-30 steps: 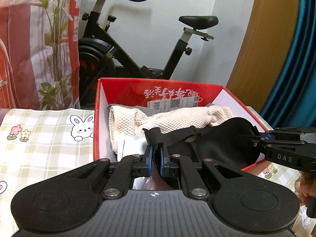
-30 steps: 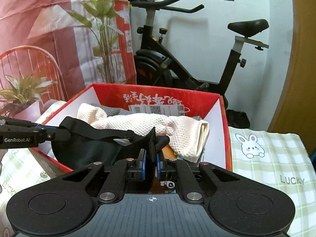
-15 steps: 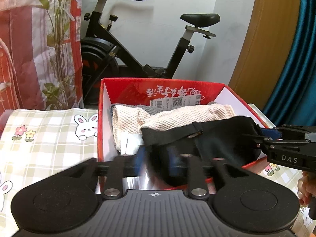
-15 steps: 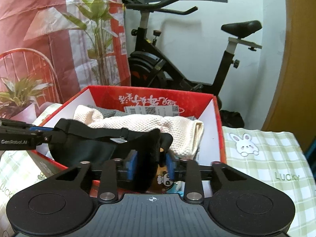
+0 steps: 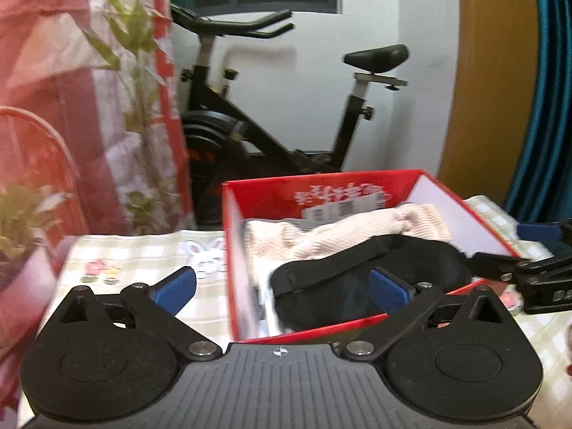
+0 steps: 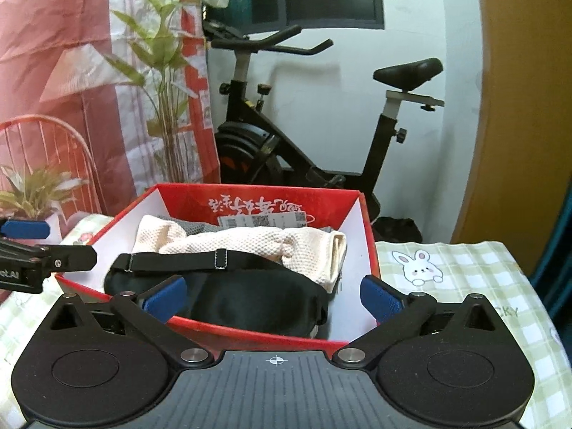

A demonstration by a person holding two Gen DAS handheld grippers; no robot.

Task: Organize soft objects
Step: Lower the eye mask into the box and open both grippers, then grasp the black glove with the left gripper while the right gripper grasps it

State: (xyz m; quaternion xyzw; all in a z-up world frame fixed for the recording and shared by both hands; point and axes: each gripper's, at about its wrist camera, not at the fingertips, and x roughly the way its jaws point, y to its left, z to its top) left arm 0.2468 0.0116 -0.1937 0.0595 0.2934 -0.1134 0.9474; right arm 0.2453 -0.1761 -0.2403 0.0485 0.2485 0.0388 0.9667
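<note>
Black eye mask (image 6: 250, 296) lay in red box (image 6: 250, 336) just ahead of right gripper (image 6: 273, 295); left gripper (image 5: 282, 286) too, jaws apart, apparently released for storage.

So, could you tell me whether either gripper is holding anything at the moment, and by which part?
Nothing is held. The left gripper and right gripper both have open jaws, and the black eye mask lies loose in the red box.

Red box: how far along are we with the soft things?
Done: the black eye mask lies inside the red box, against the cream towel. In hand: nothing; the left hand-held gripper and right hand-held gripper are both open. Left: no other loose soft items show on the checked cloth.
</note>
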